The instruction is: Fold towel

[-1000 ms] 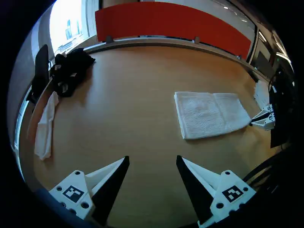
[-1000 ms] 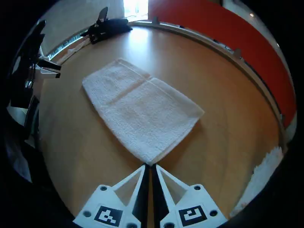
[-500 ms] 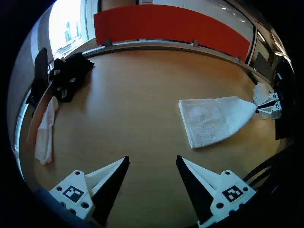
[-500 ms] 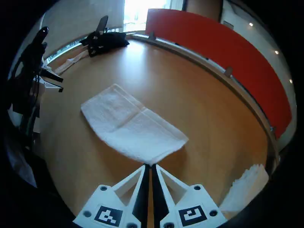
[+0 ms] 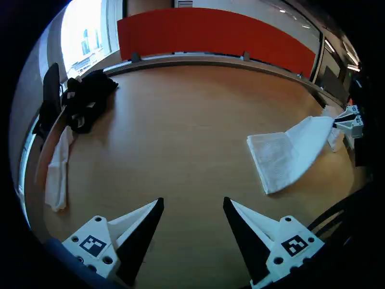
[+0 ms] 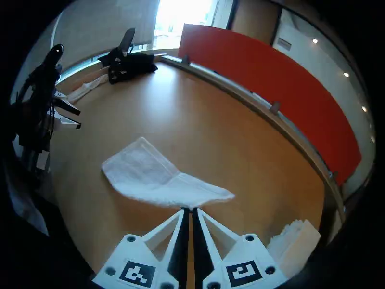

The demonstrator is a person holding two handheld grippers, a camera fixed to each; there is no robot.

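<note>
Right gripper (image 6: 191,213) fingers together, clamped on towel (image 6: 144,176) corner at 6 o'clock, that end raised off table (image 6: 216,125). Left gripper (image 5: 192,208) fingers apart, above table.

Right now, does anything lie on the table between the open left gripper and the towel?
Nothing visible does. Bare table separates the left gripper from the towel, one corner of which the right gripper holds raised. The dark bundle and a white cloth lie at the opposite side, out of the way.
</note>
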